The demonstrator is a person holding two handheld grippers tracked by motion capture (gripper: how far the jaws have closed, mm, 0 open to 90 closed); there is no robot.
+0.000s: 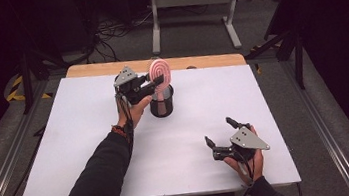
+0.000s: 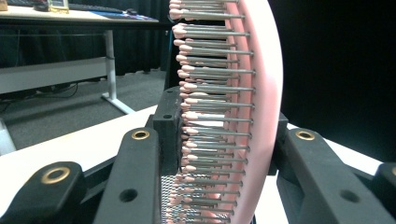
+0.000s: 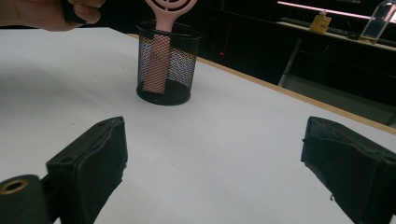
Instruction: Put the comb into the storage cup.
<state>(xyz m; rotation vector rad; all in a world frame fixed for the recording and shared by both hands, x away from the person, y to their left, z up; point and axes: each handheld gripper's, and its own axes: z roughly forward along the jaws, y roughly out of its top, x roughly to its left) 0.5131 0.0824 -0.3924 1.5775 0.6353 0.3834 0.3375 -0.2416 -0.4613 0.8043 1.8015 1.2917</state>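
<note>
A pink hairbrush (image 1: 159,72) stands upright with its handle inside a black mesh cup (image 1: 162,107) at the table's far middle. My left gripper (image 1: 160,81) is shut on the brush's round head. In the left gripper view the brush (image 2: 261,93) sits edge-on between the jaws, bristles toward the left jaw, with the mesh cup (image 2: 170,186) below. My right gripper (image 1: 217,130) rests open near the front right, nothing between its jaws. The right gripper view (image 3: 215,154) looks across bare table to the cup (image 3: 166,70) and the brush handle (image 3: 152,65).
The white table top (image 1: 67,141) has a wooden strip (image 1: 208,61) along its far edge. Metal rails (image 1: 322,125) run along both sides. A desk frame (image 1: 191,5) stands on the floor behind. Bottles (image 3: 322,18) sit on a far shelf.
</note>
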